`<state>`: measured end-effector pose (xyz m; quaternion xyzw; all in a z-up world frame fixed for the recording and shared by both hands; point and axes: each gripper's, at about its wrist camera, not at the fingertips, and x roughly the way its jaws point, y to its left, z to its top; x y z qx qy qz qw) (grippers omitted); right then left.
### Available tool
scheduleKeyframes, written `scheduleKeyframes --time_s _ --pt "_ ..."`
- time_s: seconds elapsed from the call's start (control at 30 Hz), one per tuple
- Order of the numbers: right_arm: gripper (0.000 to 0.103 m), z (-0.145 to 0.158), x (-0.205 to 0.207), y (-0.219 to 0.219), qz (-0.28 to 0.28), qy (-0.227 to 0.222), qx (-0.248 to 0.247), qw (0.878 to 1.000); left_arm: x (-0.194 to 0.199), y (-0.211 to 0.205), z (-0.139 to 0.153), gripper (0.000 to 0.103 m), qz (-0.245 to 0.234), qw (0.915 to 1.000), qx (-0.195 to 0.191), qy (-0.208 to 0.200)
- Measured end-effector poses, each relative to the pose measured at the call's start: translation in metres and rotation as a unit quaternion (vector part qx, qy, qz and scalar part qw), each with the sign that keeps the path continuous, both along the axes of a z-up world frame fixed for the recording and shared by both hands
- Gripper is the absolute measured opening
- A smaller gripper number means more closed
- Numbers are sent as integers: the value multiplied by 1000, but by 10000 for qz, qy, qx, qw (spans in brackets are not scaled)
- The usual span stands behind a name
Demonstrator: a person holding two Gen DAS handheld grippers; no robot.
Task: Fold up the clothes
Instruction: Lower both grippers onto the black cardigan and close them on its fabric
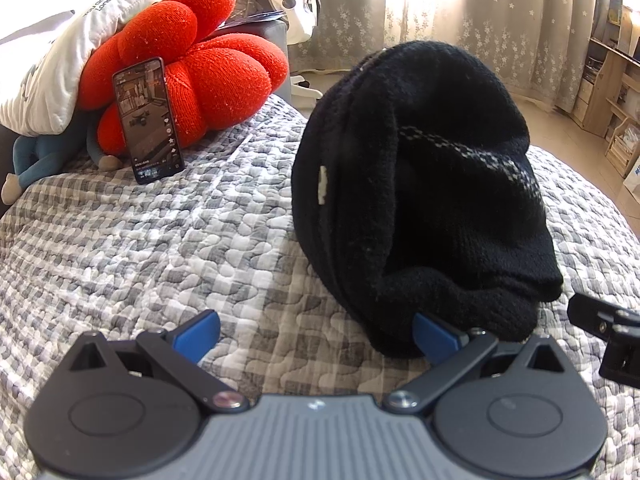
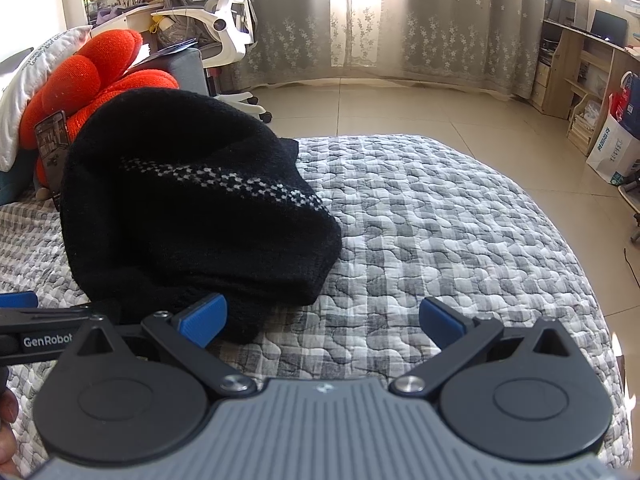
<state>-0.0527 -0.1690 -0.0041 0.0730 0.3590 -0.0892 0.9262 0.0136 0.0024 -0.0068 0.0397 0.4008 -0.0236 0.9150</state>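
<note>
A black knitted sweater (image 1: pixel 424 184) with a white dotted stripe lies bunched in a folded heap on the grey checked quilt (image 1: pixel 160 240). My left gripper (image 1: pixel 316 334) is open and empty; its right pad touches the sweater's near edge. In the right wrist view the sweater (image 2: pixel 192 208) fills the left half. My right gripper (image 2: pixel 324 320) is open and empty; its left pad sits against the sweater's near edge. The right gripper's side shows at the left wrist view's right edge (image 1: pixel 608 336).
A red flower cushion (image 1: pixel 200 68), a white pillow (image 1: pixel 56 68) and a phone (image 1: pixel 148 120) propped upright stand at the bed's far left. Tiled floor (image 2: pixel 400 108), an office chair (image 2: pixel 228 32), curtains and wooden shelves (image 2: pixel 576 72) lie beyond the bed.
</note>
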Motion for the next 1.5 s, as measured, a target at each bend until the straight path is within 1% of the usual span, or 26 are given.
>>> scheduleKeyframes --time_s 0.17,0.33,0.47,0.67,0.87,1.0,1.13,1.17,1.27,1.37,1.43,1.5 --pt "103 -3 2 -8 -121 82 4 9999 8 -1 -2 103 -66 9998 -163 -76" --pt "103 -11 5 -16 -237 268 -15 9994 22 -1 -10 103 -39 9992 -394 72" --pt "103 -20 8 -25 -355 433 21 9984 30 -2 -16 103 -60 9991 -420 92" --pt "103 -34 13 -35 -494 722 -13 9962 37 -6 -30 103 -171 9992 -308 186" --pt "103 -51 19 -46 -615 1077 -171 9921 39 0 -38 103 -264 9980 -541 213" --pt "103 -52 18 -54 -603 1048 58 9927 38 1 -43 103 -415 9976 -539 151" --pt "103 -52 16 -53 -552 934 16 9941 36 1 -45 103 -489 9974 -522 52" --pt "103 -53 15 -53 -517 905 2 9946 35 1 -45 103 -474 9973 -565 66" --pt "103 -55 15 -54 -348 776 -20 9964 39 8 -46 103 -342 9953 -878 245" --pt "103 -56 14 -55 -156 623 -78 9979 41 7 -41 103 -351 9951 -868 307" --pt "103 -56 12 -55 -120 524 -99 9985 41 5 -35 97 -386 9953 -828 330" --pt "103 -56 12 -55 -113 497 -122 9986 40 2 -28 80 -564 9946 -822 284"
